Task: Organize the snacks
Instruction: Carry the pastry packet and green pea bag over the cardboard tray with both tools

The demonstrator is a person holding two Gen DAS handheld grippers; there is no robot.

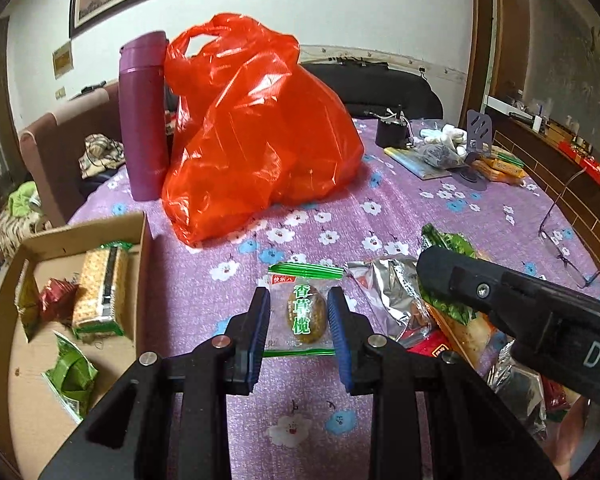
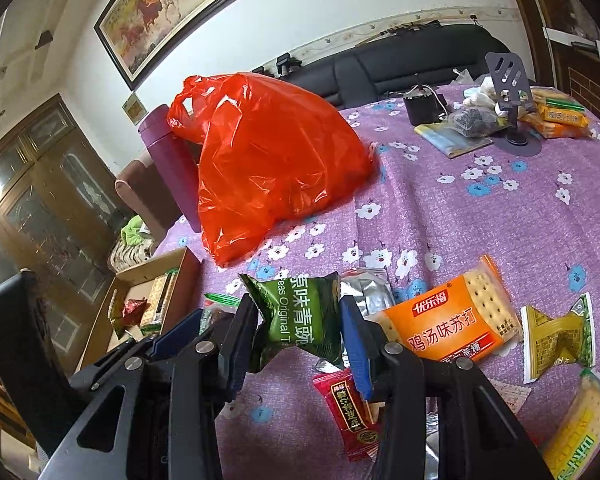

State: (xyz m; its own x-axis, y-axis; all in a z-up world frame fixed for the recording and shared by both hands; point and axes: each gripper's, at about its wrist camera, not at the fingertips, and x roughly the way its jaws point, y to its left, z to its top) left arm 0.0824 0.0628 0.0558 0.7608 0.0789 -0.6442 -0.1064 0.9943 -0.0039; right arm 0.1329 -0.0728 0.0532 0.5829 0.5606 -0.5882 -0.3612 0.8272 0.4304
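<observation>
My left gripper (image 1: 299,312) is shut on a clear olive packet (image 1: 305,312) with a green top strip, its blue pads pressing both sides just above the tablecloth. An open cardboard box (image 1: 142,240) sits to its left, holding a cracker pack (image 1: 100,292), a red packet (image 1: 56,300) and green packets (image 1: 72,372). My right gripper (image 2: 298,320) is shut on a crumpled green pea packet (image 2: 300,312), raised over loose snacks: an orange cracker pack (image 2: 448,324), a silver packet (image 2: 370,292), a red packet (image 2: 348,412) and a yellow-green packet (image 2: 556,340). The box (image 2: 188,276) lies left of it.
A red plastic bag (image 1: 260,128) and a purple flask (image 1: 144,120) stand behind the box on the floral purple tablecloth (image 1: 380,200). Glasses (image 1: 560,240) lie near the right edge. A phone stand (image 2: 512,92), a black pouch and more packets crowd the far right. Sofas stand beyond the table.
</observation>
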